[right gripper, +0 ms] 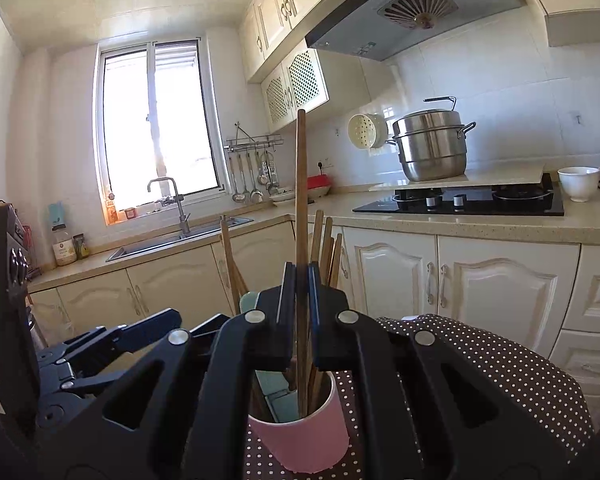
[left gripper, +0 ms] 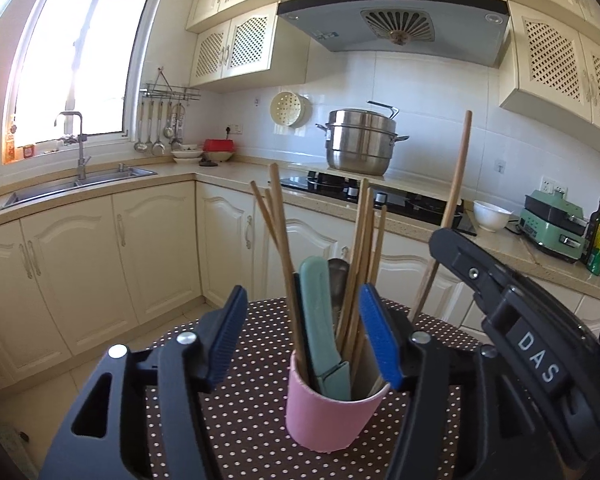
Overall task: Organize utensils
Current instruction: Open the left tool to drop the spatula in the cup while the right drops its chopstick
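A pink cup (left gripper: 328,416) (right gripper: 300,444) stands on the brown polka-dot tablecloth (left gripper: 252,420) (right gripper: 480,360). It holds several wooden chopsticks (left gripper: 278,216) (right gripper: 324,240), a teal-handled utensil (left gripper: 320,320) (right gripper: 250,300) and a metal spoon (left gripper: 338,276). My left gripper (left gripper: 302,292) is open, its blue pads on either side of the cup's contents and not pressing on them. My right gripper (right gripper: 300,268) (left gripper: 500,300) is shut on a long wooden stick (right gripper: 301,184) (left gripper: 456,184) that stands upright with its lower end inside the cup.
Beyond the table runs an L-shaped counter with a sink (left gripper: 80,188), a black hob (right gripper: 460,200), a steel steamer pot (left gripper: 360,144) and a white bowl (right gripper: 578,182). Cream cabinet doors line the floor gap behind the table.
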Motion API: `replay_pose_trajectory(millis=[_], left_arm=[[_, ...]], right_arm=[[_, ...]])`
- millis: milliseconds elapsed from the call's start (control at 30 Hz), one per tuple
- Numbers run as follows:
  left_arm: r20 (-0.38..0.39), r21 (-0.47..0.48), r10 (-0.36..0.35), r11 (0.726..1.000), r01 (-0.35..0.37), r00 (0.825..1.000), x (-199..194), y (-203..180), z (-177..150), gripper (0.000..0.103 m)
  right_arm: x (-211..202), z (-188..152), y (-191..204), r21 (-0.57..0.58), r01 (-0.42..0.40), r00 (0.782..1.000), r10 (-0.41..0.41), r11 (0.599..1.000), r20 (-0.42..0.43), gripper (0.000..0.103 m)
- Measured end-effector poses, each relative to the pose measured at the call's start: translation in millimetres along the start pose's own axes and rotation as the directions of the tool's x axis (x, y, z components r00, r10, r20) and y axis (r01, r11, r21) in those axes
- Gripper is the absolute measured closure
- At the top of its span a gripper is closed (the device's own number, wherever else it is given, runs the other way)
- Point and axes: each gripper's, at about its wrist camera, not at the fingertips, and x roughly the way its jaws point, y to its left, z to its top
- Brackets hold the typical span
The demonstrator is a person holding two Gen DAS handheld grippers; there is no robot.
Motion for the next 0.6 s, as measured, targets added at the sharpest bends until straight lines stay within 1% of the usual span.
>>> replay_pose_trajectory(millis=[67, 200, 333, 467, 500, 567, 600], left_arm=[[-0.007, 0.007, 0.026, 1.0, -0.026, 1.0, -1, 1, -2, 0.04], [-0.019, 0.017, 0.054, 0.998, -0.054, 0.998, -4, 5, -6, 0.039], [-0.025, 0.009, 0.066, 0.998, -0.065, 0.998, -11, 13, -9, 0.034], [-0.033, 0.0, 0.076, 0.997, -0.076, 0.997, -17, 19, -10, 0.033], [-0.033, -0.005, 0.075, 0.997, -0.076, 0.997, -20, 20, -10, 0.033], [-0.032, -0.012, 0.072, 0.997, -0.072, 0.997, -24, 23, -10, 0.031], [-0.031, -0.012, 0.07, 0.997, -0.07, 0.997, -26, 23, -10, 0.031]], right_arm=[[0, -3, 1, 0.0, 0.0, 1.0, 0.0, 1.0, -0.015, 0.096], [0, -10, 4, -0.005, -0.004, 0.999, 0.004, 1.0, -0.045, 0.096], [0, -15, 6, -0.005, 0.002, 0.998, -0.003, 1.0, -0.07, 0.096], [-3, -15, 6, -0.001, 0.012, 0.997, -0.012, 1.0, -0.08, 0.095], [-4, -14, 7, 0.0, 0.019, 0.996, -0.019, 1.0, -0.083, 0.094], [-6, -15, 7, 0.004, 0.026, 0.995, -0.026, 1.0, -0.091, 0.086], [-8, -15, 7, 0.007, 0.03, 0.995, -0.03, 1.0, -0.093, 0.075]])
